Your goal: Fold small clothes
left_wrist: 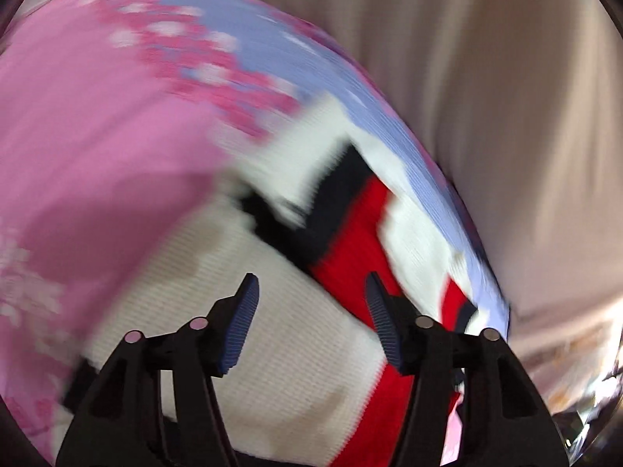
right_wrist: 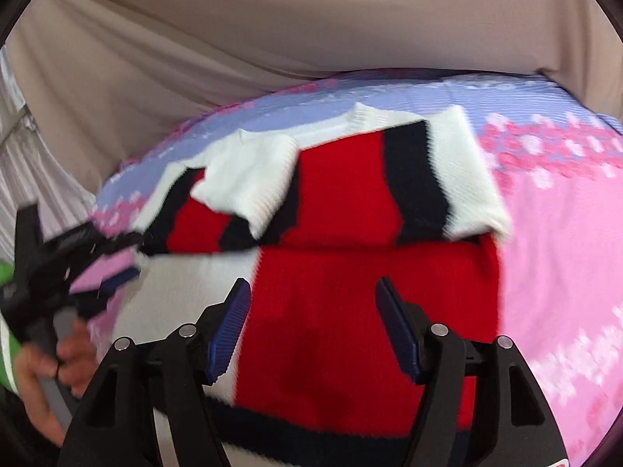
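A small knitted sweater [right_wrist: 350, 272] in red, white and black lies folded on a pink and lilac patterned cloth [right_wrist: 553, 257]. One sleeve is folded across its upper part. My right gripper [right_wrist: 313, 299] is open above the sweater's red front panel, empty. My left gripper [left_wrist: 309, 292] is open above the sweater's [left_wrist: 272, 311] white panel, beside the red stripe, empty. The left gripper also shows at the left edge of the right wrist view [right_wrist: 97, 257], near the sweater's left side. Both views are motion-blurred.
The patterned cloth [left_wrist: 97, 148] covers the work surface. A beige draped fabric backdrop [right_wrist: 272, 27] rises behind it and also fills the right of the left wrist view [left_wrist: 506, 116]. The person's hand [right_wrist: 50, 362] holds the left gripper's handle.
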Motion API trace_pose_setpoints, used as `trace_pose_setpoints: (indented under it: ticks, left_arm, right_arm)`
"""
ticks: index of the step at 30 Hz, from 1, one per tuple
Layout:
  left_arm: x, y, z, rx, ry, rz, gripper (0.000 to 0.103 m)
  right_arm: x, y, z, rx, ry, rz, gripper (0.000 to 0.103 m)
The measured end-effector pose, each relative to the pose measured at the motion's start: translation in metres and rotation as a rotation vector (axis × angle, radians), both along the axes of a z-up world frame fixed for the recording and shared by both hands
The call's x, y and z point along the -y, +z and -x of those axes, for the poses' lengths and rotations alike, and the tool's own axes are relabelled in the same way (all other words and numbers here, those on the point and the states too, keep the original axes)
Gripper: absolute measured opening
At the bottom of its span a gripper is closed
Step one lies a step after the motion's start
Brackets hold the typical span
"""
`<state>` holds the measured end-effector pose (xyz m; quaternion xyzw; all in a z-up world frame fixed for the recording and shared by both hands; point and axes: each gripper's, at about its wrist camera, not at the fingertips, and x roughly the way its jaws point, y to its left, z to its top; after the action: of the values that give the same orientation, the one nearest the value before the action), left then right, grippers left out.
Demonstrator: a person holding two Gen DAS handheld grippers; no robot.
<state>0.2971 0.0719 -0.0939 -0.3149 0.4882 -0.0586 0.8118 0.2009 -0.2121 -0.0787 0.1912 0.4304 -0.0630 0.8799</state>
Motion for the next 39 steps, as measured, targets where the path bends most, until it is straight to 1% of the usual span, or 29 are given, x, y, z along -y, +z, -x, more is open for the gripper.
trace_pose_setpoints:
  ticks: [1, 4, 6, 9, 10, 11, 12, 13, 14, 15, 16, 17, 18, 19, 20, 21, 22, 23, 26, 29, 30, 32, 33, 34, 35, 36, 37, 38, 39]
  left_arm:
    - [-0.011, -0.001, 0.0, -0.002, 0.024, -0.016, 0.056]
    - [-0.029, -0.003, 0.002, -0.005, 0.04, -0.044, 0.056]
    - [-0.029, -0.005, 0.001, -0.012, 0.039, -0.032, 0.056]
    - [-0.033, -0.01, 0.001, -0.032, 0.028, 0.01, 0.056]
    - [-0.037, -0.013, -0.001, -0.037, 0.025, 0.02, 0.056]
    - [-0.039, -0.013, 0.001, -0.037, 0.021, 0.025, 0.056]
    - [-0.037, -0.012, -0.001, -0.034, 0.014, 0.027, 0.056]
    - [-0.036, -0.012, -0.002, -0.03, 0.01, 0.03, 0.056]
    - [-0.034, -0.013, -0.003, -0.028, 0.008, 0.035, 0.056]
    - [-0.033, -0.013, -0.006, -0.028, 0.008, 0.041, 0.056]
    - [-0.031, -0.017, -0.011, -0.039, 0.01, 0.054, 0.056]
    - [-0.029, -0.021, -0.017, -0.053, 0.016, 0.077, 0.056]
    - [-0.028, -0.023, -0.021, -0.061, 0.022, 0.098, 0.056]
    - [-0.025, -0.027, -0.028, -0.075, 0.033, 0.123, 0.057]
    - [-0.023, -0.03, -0.033, -0.083, 0.041, 0.135, 0.058]
    - [-0.02, -0.032, -0.037, -0.096, 0.049, 0.139, 0.062]
    - [-0.017, -0.032, -0.039, -0.113, 0.057, 0.137, 0.063]
    - [-0.015, -0.031, -0.039, -0.125, 0.063, 0.144, 0.063]
    - [-0.012, -0.028, -0.027, -0.157, 0.075, 0.217, 0.063]
    - [-0.001, -0.033, -0.021, -0.203, 0.072, 0.243, 0.063]
    - [0.003, -0.036, -0.024, -0.213, 0.07, 0.238, 0.063]
    - [0.01, -0.044, -0.036, -0.219, 0.076, 0.176, 0.053]
    - [0.01, -0.046, -0.043, -0.21, 0.087, 0.141, 0.035]
    - [0.008, -0.047, -0.047, -0.196, 0.095, 0.119, 0.015]
    - [0.005, -0.046, -0.052, -0.185, 0.106, 0.104, 0.011]
    - [0.0, -0.043, -0.055, -0.165, 0.123, 0.095, 0.01]
    - [-0.007, -0.036, -0.056, -0.135, 0.146, 0.067, 0.01]
    - [-0.011, -0.033, -0.057, -0.111, 0.159, 0.038, 0.01]
    - [-0.015, -0.032, -0.058, -0.097, 0.162, 0.025, 0.01]
  right_arm:
    - [-0.005, -0.002, -0.015, 0.002, 0.011, 0.022, 0.065]
    - [-0.034, -0.008, -0.057, 0.001, 0.089, 0.122, 0.065]
    - [-0.056, -0.015, -0.081, 0.006, 0.141, 0.209, 0.066]
    - [-0.07, -0.034, -0.115, -0.052, 0.176, 0.32, 0.064]
    - [-0.068, -0.041, -0.122, -0.067, 0.176, 0.321, 0.048]
    - [-0.061, -0.042, -0.126, -0.065, 0.167, 0.298, 0.01]
    - [-0.052, -0.039, -0.123, -0.056, 0.13, 0.275, 0.009]
    - [-0.034, -0.03, -0.114, -0.014, 0.066, 0.217, 0.008]
    - [-0.014, -0.023, -0.103, 0.028, -0.005, 0.149, 0.008]
    - [0.012, -0.018, -0.085, 0.057, -0.108, 0.085, 0.01]
    - [0.028, -0.021, -0.076, 0.05, -0.171, 0.07, 0.023]
    - [0.038, -0.027, -0.07, 0.012, -0.208, 0.07, 0.029]
    - [0.05, -0.038, -0.066, -0.046, -0.223, 0.045, 0.029]
    - [0.056, -0.044, -0.063, -0.069, -0.225, 0.014, 0.029]
    - [0.06, -0.046, -0.06, -0.073, -0.221, -0.006, 0.031]
    - [0.059, -0.044, -0.059, -0.068, -0.21, 0.001, 0.035]
    - [0.057, -0.042, -0.061, -0.064, -0.2, 0.031, 0.049]
    - [0.054, -0.038, -0.063, -0.055, -0.19, 0.066, 0.058]
    - [0.041, -0.03, -0.08, -0.054, -0.144, 0.24, 0.059]
    - [0.028, -0.026, -0.086, -0.062, -0.07, 0.368, 0.059]
    - [0.021, -0.025, -0.087, -0.06, -0.038, 0.421, 0.059]
    - [0.011, -0.024, -0.087, -0.051, 0.008, 0.496, 0.059]
    - [0.006, -0.022, -0.09, -0.041, 0.029, 0.515, 0.057]
    - [0.004, -0.02, -0.093, -0.026, 0.054, 0.499, 0.039]
    - [0.007, -0.017, -0.092, -0.013, 0.064, 0.462, 0.006]
    - [0.018, -0.011, -0.092, 0.009, 0.045, 0.381, 0.007]
    - [0.034, -0.003, -0.087, 0.051, -0.007, 0.295, 0.007]
    - [0.053, 0.003, -0.078, 0.091, -0.086, 0.205, 0.007]
    - [0.07, 0.004, -0.07, 0.11, -0.157, 0.134, 0.007]
